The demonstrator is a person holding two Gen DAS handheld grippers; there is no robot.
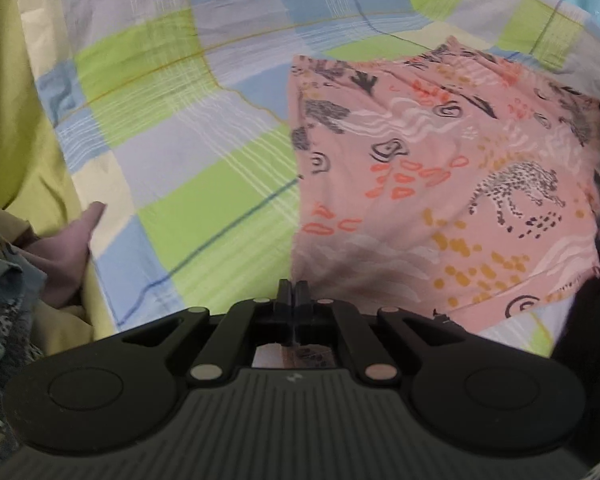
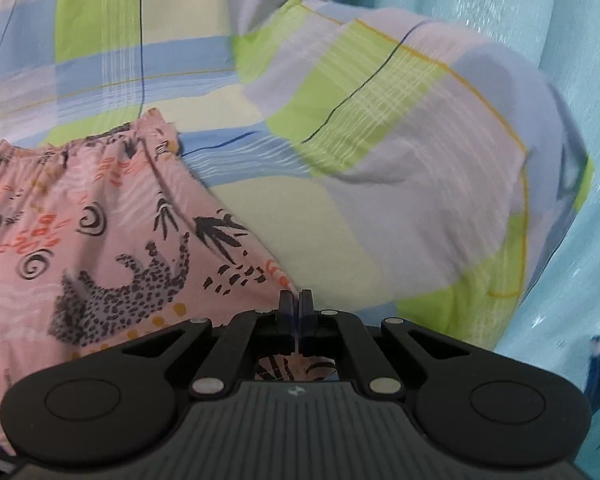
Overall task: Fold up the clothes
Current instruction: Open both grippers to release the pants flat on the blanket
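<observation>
- Where the checked sheet (image 1: 172,128) is spread out, a pink cloth (image 1: 440,184) lies on top of it, pretty flat.
- The pink cloth has spotted cats, black leaves, swirls and orange and yellow dots on it.
- In the left view it fills the right side, and its near edge comes down to the tool.
- The left gripper (image 1: 292,288) has its two black fingers pressed tight together right at the near left corner of the pink cloth. A bit of pink cloth shows in the little window behind the fingers, so it is pinching the cloth.
- The right gripper (image 2: 296,298) has its fingers squeezed tight too, right at the near right edge of the pink cloth. Printed cloth shows in its little window as well, so it is pinching the cloth too.
- In the right view the far edge of the pink cloth is bunched and wavy, like a stretchy band.
- A puffy pillow (image 2: 400,168) in the same blue, green and pale yellow squares sits just to the right of the pink cloth.
- A light blue curtain (image 2: 572,80) hangs behind the pillow.
- More clothes (image 1: 32,256) are heaped at the far left, one dull purple and one blue-grey.
- A plain yellow-green cloth (image 1: 4,100) lies along the left side of the sheet.
</observation>
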